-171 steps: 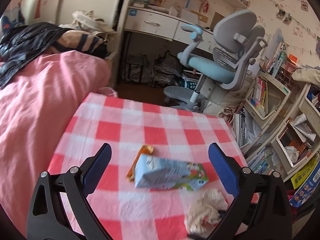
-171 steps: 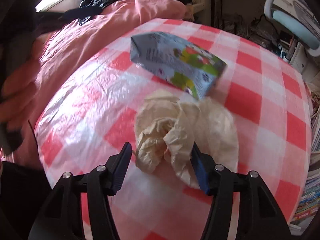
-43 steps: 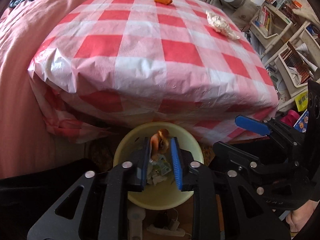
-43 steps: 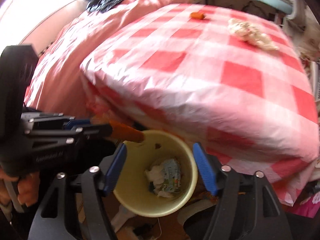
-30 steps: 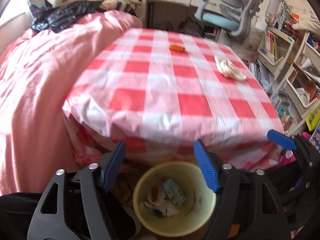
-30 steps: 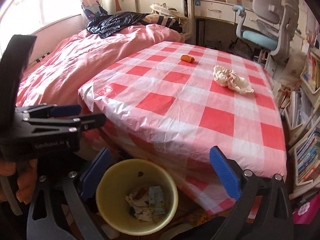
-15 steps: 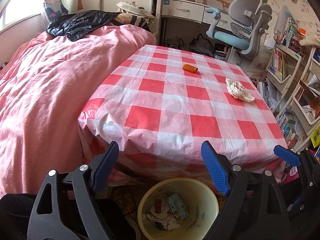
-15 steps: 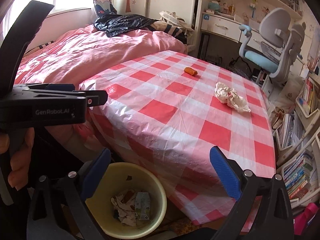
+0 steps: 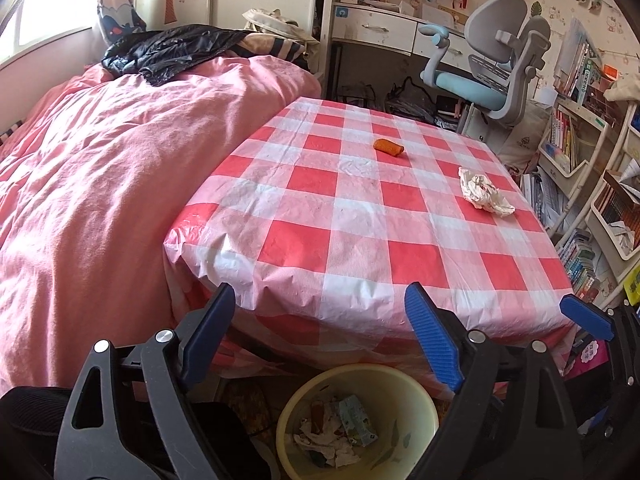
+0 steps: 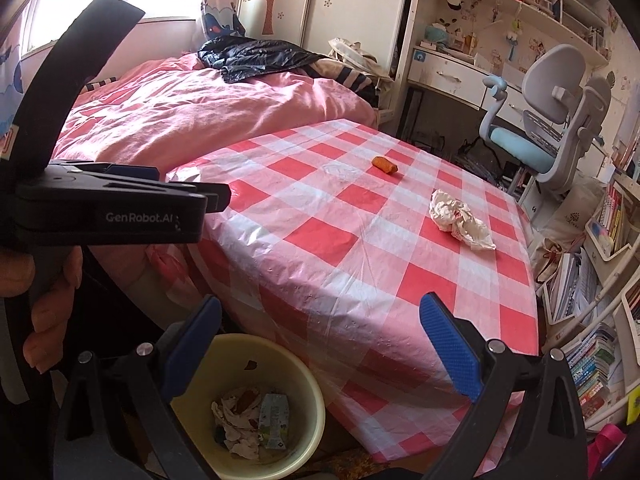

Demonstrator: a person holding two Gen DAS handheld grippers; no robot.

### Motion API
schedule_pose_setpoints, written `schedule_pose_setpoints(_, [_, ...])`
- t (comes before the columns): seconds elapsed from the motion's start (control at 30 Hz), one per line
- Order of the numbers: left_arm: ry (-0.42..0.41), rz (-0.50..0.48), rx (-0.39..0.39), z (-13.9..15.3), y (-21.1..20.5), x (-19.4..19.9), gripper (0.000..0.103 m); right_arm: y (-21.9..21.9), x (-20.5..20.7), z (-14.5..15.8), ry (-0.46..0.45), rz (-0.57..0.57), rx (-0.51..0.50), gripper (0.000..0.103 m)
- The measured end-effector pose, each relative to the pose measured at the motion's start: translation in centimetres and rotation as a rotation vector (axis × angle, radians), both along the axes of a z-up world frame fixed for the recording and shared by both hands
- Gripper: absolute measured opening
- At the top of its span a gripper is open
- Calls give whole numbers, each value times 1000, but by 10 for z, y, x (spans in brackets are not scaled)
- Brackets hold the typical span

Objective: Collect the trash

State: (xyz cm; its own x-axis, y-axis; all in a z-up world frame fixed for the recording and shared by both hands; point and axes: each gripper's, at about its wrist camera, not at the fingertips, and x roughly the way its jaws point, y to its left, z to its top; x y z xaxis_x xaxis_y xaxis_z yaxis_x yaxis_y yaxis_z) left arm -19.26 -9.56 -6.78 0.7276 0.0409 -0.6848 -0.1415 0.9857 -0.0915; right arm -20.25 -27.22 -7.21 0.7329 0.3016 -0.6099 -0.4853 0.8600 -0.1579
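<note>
A pale yellow bin [image 9: 416, 396] [image 10: 304, 392] stands on the floor at the table's near edge and holds crumpled paper and a small carton. On the red-checked tablecloth [image 9: 360, 220] [image 10: 360, 240] lie an orange wrapper [image 9: 389, 146] [image 10: 385, 165] at the far side and a crumpled paper wad [image 9: 484, 192] [image 10: 460, 220] at the right. My left gripper [image 9: 320, 336] is open and empty above the bin. My right gripper [image 10: 320, 344] is open and empty beside it, over the bin's right side.
A bed with a pink duvet [image 9: 100, 184] runs along the table's left side. A grey-blue desk chair [image 9: 492, 68] and a white desk [image 9: 380, 32] stand behind the table. Bookshelves [image 9: 600, 200] line the right.
The left gripper opened over the bin and dropped its orange scrap. Both grippers then rose and tilted up, so the tabletop shows more fully.
</note>
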Motion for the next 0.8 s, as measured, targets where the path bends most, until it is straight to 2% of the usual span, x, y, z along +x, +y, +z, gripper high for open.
schedule_pose_setpoints(0.23, [-39, 17, 11, 6, 1, -3, 86, 1, -2, 3, -17, 2, 4, 95])
schedule_pose_setpoints(0.8, [-43, 17, 16, 6, 0, -3, 86, 1, -4, 5, -26, 2, 5, 95])
